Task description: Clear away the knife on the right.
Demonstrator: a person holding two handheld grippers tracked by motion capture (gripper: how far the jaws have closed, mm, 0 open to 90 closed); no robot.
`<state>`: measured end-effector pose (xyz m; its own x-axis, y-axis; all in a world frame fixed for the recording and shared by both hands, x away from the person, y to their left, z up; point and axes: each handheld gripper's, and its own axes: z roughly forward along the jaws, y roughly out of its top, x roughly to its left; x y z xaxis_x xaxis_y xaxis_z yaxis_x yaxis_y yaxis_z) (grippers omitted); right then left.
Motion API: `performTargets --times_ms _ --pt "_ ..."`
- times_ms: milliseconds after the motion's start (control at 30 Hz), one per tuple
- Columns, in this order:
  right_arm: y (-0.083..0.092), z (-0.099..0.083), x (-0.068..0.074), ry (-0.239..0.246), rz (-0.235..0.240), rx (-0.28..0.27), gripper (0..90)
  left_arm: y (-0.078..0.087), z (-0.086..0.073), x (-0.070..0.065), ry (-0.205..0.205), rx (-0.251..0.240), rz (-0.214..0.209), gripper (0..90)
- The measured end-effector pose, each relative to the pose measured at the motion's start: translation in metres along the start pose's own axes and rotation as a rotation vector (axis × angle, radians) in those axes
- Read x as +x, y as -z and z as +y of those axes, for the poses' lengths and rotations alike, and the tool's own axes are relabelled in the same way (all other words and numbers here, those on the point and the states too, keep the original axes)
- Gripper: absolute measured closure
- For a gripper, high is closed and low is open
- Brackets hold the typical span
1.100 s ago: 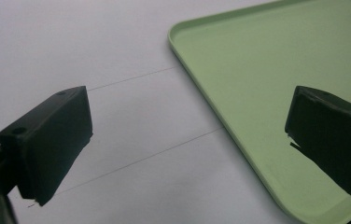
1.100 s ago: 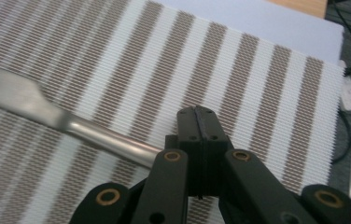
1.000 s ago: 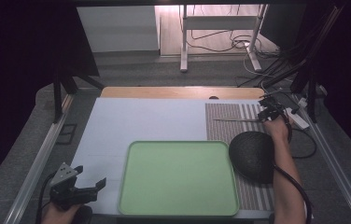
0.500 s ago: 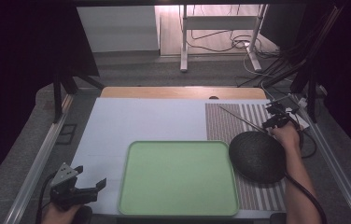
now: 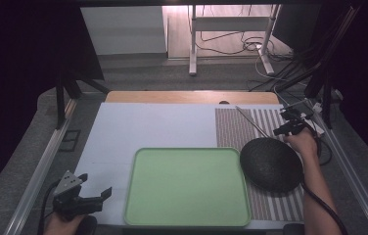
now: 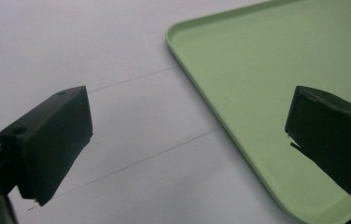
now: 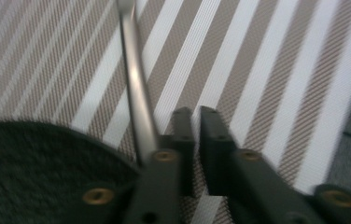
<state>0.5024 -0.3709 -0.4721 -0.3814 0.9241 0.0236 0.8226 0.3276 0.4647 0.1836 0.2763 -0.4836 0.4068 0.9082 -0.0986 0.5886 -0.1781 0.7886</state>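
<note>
High view is showing the thin metal rod (image 5: 254, 120) lying slantwise on the striped mat (image 5: 231, 127), beyond the far right corner of the green tray (image 5: 187, 149). Its near end is reaching toward my right tool (image 5: 281, 130).

I am judging the rod to be light, stiff and smooth. It is likely to roll or pivot on the woven mat and to slip between flat pads. I am therefore advising a hold near its middle, square across the shaft.

My right tool has just been opening to a narrow gap, and nothing is sitting between its pads. In the right gripper view the rod is running just outside one pad, next to the dark round object (image 5: 271, 164) that is lying right of the tray. My left tool (image 5: 95, 185) is standing wide open and empty over the counter (image 5: 138, 127), left of the tray.

Against the earliest frame, the rod is no longer lying parallel to the tray's far edge. Its far end has swung away from the tray, and my right hand has shifted further right of the tray.
</note>
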Motion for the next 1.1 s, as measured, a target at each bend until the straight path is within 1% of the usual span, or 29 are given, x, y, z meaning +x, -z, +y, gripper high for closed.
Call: performTargets --times_ms 33,67,100,133,233,300,333,367,400,433,467,533,567,633,700,767,833,867,967,1000,1033,1067,1100 --pt "0.0 0.0 0.0 0.0 0.0 0.0 72.1 0.0 0.0 0.0 -0.001 0.001 0.0 1.5" --pt "0.003 0.003 0.0 -0.019 0.016 -0.019 54.4 0.0 0.0 0.0 -0.001 0.001 0.0 1.5" --pt "0.003 0.003 0.0 -0.019 0.016 -0.019 54.4 0.0 0.0 0.0 -0.002 0.001 0.001 1.5" --pt "0.004 0.004 0.001 -0.024 0.02 -0.015 48.2 0.0 0.0 -0.001 -0.003 0.0 0.001 1.5" --pt "0.003 0.009 0.005 -0.04 0.019 -0.031 31.1 0.0 0.0 -0.001 -0.003 0.001 0.002 1.5" --pt "0.001 0.012 0.008 -0.04 0.025 -0.034 24.3 0.0 0.0 -0.001 -0.003 0.001 0.001 1.5" --pt "0.0 0.013 0.01 -0.041 0.021 -0.038 20.8 0.0 0.0 -0.001 -0.004 0.001 0.002 1.5" --pt "-0.003 0.016 0.015 -0.03 0.02 -0.031 15.8 0.0 0.0 -0.001 -0.004 0.001 0.002 1.5" --pt "-0.003 0.016 0.015 -0.03 0.02 -0.031 15.8 0.0 0.0 -0.001 -0.004 0.001 0.001 1.5" --pt "-0.006 0.018 0.018 -0.027 0.015 -0.029 11.4 0.0 0.0 -0.001 -0.004 0.001 0.001 1.5" --pt "-0.007 0.02 0.02 -0.027 0.007 -0.026 9.1 0.0 0.0 -0.001 -0.003 0.0 0.001 1.5" --pt "-0.011 0.023 0.025 -0.018 0.007 -0.018 2.6 0.0 0.0 -0.001 -0.004 0.0 0.001 1.5" --pt "-0.013 0.024 0.028 -0.006 0.002 -0.014 2.3 0.0 0.0 -0.001 -0.005 0.0 0.002 1.5" --pt "-0.018 0.027 0.032 0.02 0.01 0.011 0.5 0.0 0.0 -0.001 -0.003 -0.001 0.001 1.5" --pt "-0.023 0.029 0.035 0.044 -0.006 0.025 0.5 0.0 0.0 -0.001 -0.003 0.0 0.001 1.5" --pt "-0.029 0.03 0.037 0.059 -0.018 0.043 0.6 0.0 0.0 -0.001 -0.003 0.0 0.001 1.5" --pt "-0.034 0.03 0.037 0.071 -0.015 0.051 0.7 0.0 0.0 -0.001 -0.004 0.0 0.002 1.5" --pt "-0.038 0.03 0.037 0.082 -0.013 0.063 3.0 0.0 0.0 -0.001 -0.004 0.0 0.001 1.5" --pt "-0.044 0.03 0.034 0.074 -0.021 0.077 7.7 0.0 0.0 -0.001 -0.004 -0.001 0.001 1.5" --pt "-0.044 0.03 0.034 0.074 -0.021 0.077 7.7 0.0 0.0 -0.001 -0.004 -0.001 0.001 1.6" --pt "-0.045 0.029 0.033 0.075 -0.018 0.094 8.4 0.0 0.0 -0.001 -0.004 -0.001 0.001 1.6" --pt "-0.046 0.029 0.032 0.089 -0.031 0.095 12.0 0.0 0.0 -0.001 -0.005 -0.001 0.001 1.6" --pt "-0.046 0.029 0.032 0.089 -0.031 0.095 12.0 0.0 0.0 -0.001 -0.005 -0.001 0.001 1.6"
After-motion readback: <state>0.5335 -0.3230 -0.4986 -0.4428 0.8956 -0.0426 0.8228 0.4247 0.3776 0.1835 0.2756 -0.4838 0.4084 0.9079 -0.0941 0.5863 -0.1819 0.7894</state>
